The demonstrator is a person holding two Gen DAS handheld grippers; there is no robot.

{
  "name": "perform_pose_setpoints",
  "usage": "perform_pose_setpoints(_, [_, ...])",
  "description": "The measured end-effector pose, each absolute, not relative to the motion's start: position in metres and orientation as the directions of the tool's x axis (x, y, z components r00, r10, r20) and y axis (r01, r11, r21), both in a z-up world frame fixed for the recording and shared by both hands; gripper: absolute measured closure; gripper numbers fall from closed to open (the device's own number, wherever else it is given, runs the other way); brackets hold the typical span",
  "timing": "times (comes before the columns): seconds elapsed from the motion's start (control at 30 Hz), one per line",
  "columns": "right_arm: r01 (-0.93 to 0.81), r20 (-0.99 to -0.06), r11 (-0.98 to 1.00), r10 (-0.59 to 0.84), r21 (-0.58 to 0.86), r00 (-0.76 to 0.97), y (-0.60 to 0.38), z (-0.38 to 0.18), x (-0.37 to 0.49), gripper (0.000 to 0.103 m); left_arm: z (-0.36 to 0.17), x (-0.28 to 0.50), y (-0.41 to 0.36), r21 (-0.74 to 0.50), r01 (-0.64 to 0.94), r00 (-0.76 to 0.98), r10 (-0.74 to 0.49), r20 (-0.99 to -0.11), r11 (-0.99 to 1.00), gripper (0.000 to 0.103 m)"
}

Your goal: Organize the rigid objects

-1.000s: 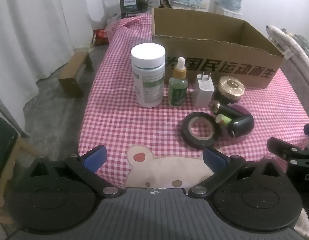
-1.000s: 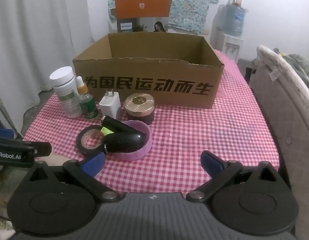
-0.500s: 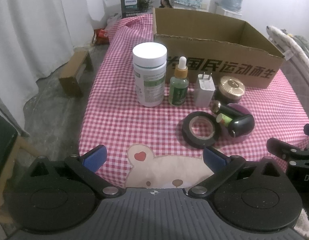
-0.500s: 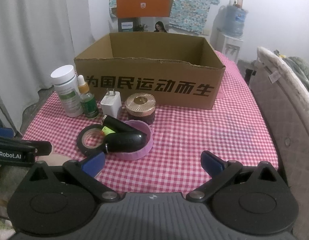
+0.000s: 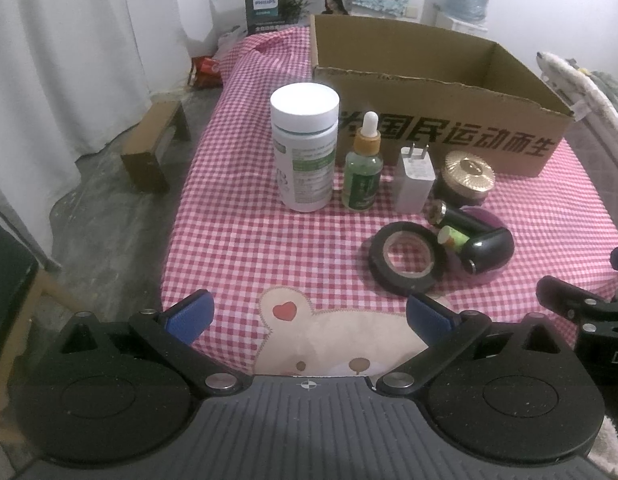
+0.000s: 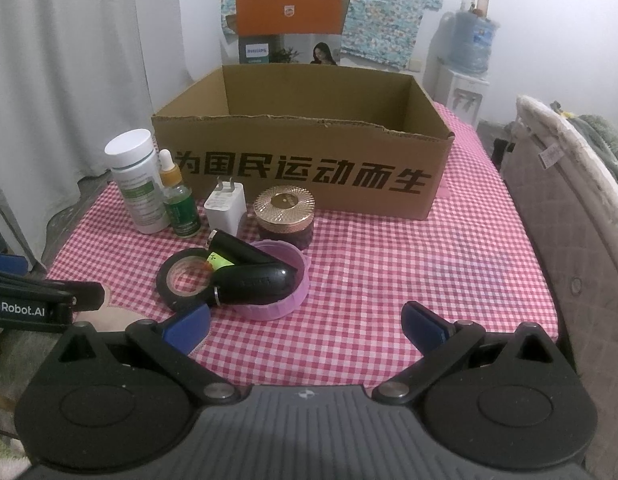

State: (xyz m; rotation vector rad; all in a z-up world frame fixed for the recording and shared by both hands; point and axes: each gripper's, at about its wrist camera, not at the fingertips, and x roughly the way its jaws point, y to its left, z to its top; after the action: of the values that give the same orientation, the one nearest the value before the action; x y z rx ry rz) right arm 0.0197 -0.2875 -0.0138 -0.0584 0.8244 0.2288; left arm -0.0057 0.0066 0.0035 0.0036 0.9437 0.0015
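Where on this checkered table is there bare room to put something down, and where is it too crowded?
Free: the cloth right of the purple dish, in front of the cardboard box, and the strip left of the white pill bottle. Crowded: the row of bottle, dropper bottle, charger and gold-lidded jar, plus the tape roll against the dish.
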Motion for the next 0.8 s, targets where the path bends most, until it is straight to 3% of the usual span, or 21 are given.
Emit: perform_pose_setpoints(0.8, [-0.23,-0.733,0.972,0.192,0.05,0.653,-0.2884,-0.0154,0.0253,0.0,0.0009,-0.0012,0.0034,0.019,0.003,0.575,0.014,-0.818,1.0,0.0])
